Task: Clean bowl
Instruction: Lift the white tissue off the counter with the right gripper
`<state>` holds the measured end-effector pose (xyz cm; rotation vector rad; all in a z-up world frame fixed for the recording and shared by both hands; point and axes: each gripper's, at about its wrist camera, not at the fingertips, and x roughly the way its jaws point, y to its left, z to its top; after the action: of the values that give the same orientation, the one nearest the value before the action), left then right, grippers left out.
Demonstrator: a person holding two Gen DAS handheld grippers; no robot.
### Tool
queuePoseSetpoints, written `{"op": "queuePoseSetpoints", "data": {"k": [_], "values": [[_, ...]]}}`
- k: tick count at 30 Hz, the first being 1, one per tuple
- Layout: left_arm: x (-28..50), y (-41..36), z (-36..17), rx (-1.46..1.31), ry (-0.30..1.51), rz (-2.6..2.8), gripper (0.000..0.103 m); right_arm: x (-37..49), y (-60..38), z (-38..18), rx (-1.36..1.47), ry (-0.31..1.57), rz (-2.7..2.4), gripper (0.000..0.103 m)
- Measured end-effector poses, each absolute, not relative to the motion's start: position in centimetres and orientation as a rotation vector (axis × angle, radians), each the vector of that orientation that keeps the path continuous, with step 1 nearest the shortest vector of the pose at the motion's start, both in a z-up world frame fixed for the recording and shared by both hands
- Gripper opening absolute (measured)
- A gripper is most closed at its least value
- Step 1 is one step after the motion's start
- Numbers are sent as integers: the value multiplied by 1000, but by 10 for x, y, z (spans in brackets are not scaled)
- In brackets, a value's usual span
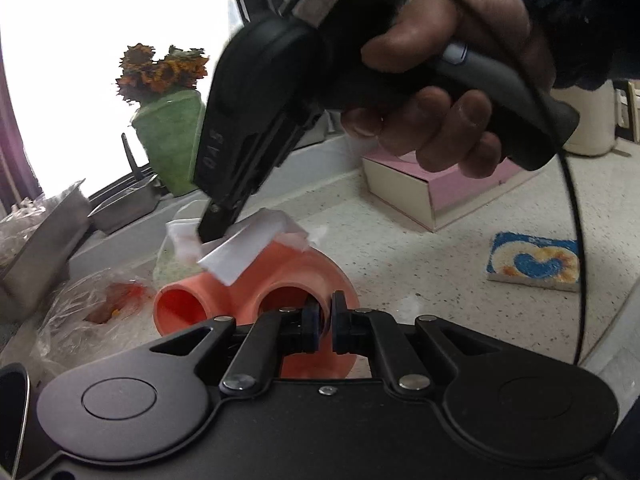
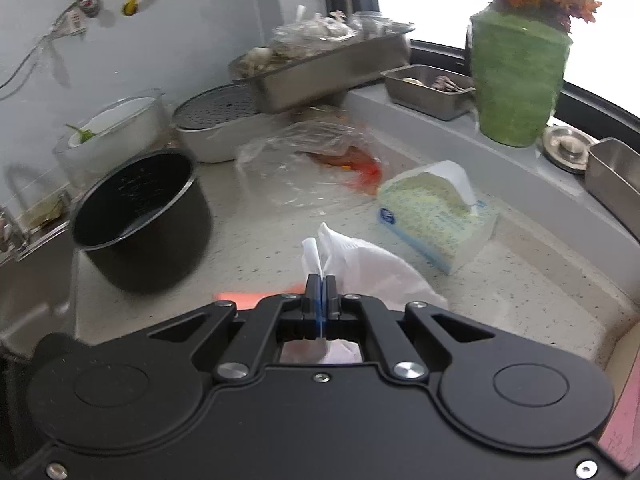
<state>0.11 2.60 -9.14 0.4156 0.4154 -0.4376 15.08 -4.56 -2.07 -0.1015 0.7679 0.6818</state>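
Note:
An orange bowl [image 1: 300, 276] with two round hollows lies on the speckled counter in the left wrist view. My left gripper [image 1: 324, 316] is shut on the wall of its nearer hollow. Above the bowl's far side, a person's hand [image 1: 440, 120] holds my right gripper [image 1: 212, 232], which is shut on a crumpled white tissue [image 1: 248, 252]. The tissue hangs just over the bowl's top. In the right wrist view the right gripper [image 2: 321, 292] pinches the tissue [image 2: 360, 264]. Only a thin strip of the bowl [image 2: 240, 300] shows below it.
A tissue pack [image 2: 432, 216] lies just beyond the bowl, with a crumpled plastic bag [image 2: 312, 164] and a black pot [image 2: 140, 220] to its left. A green vase [image 2: 516, 84] and steel trays [image 2: 428, 84] line the window ledge. A pink box [image 1: 440, 188] and a sponge [image 1: 536, 264] lie to the right.

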Motion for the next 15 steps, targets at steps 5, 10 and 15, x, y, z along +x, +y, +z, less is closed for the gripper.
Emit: {"op": "queuePoseSetpoints", "data": {"k": [5, 10, 15], "values": [[6, 37, -87, 336, 429, -413, 6, 158, -61, -28, -58, 793, 613, 1], [19, 53, -79, 173, 469, -386, 5, 144, -84, -37, -5, 818, 597, 1], [25, 65, -72, 72, 486, -375, 5, 130, -100, -45, 49, 839, 575, 1]]}}
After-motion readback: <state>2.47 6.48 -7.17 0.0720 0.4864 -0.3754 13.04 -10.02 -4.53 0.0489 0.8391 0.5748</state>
